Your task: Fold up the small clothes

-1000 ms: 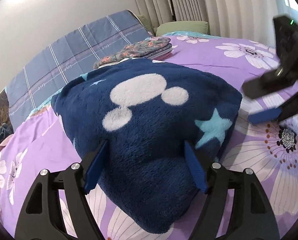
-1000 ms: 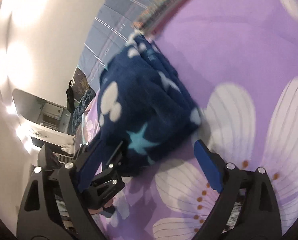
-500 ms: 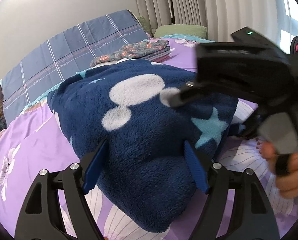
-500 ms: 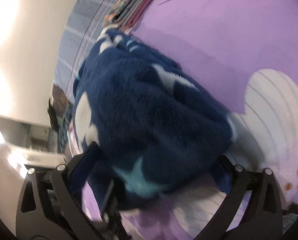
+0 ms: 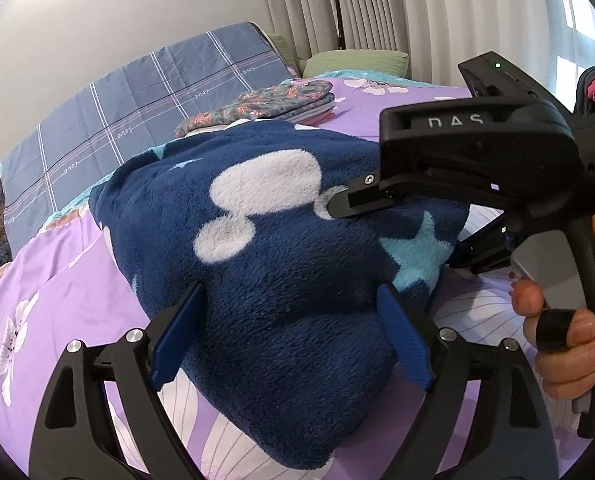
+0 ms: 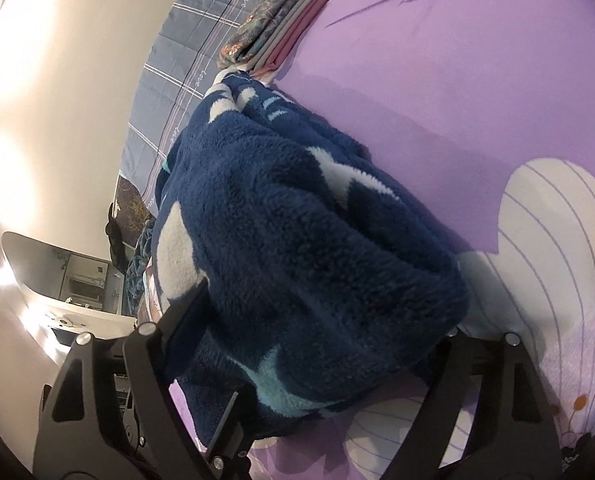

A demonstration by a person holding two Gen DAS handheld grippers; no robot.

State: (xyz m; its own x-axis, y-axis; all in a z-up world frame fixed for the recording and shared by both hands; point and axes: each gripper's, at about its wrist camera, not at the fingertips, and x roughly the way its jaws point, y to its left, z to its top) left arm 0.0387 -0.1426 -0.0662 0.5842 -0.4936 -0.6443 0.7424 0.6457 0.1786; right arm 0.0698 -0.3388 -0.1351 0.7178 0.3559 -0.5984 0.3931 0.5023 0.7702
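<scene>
Left claw (image 5: 293, 336): fingers spread wide, one on each side of the near edge of the blue fleece garment (image 5: 281, 240); pads touch or sit just beside the pile, not squeezing. Same pose as a second ago.
Garment: folded into a thick bundle, lying on the purple flowered bed sheet (image 5: 49, 288), middle of the left view; white blobs and pale stars on top.
Right claw (image 6: 317, 320): jaws apart, straddling the garment's right end; thick fold fills the gap between them, lower finger tucked under the edge. Not clamped as far as can be seen.
What changed: a second ago the right claw was off at the right edge of the left view, clear of the cloth; now its body (image 5: 477, 160) reaches over the garment's right side, with the person's fingers (image 5: 569, 340) on the trigger. In its own view the bundle went from small and ahead to filling the jaws.
Meaning: likely set up to grip the right end and either make one more fold leftwards or lift the bundle away; folding looks nearly done.
Behind: stack of folded floral clothes (image 5: 265, 104) further up the bed, near the blue checked quilt (image 5: 109, 120); probable place for this piece.
Risk: thick fleece may spring open if only the top layers get pinched.
</scene>
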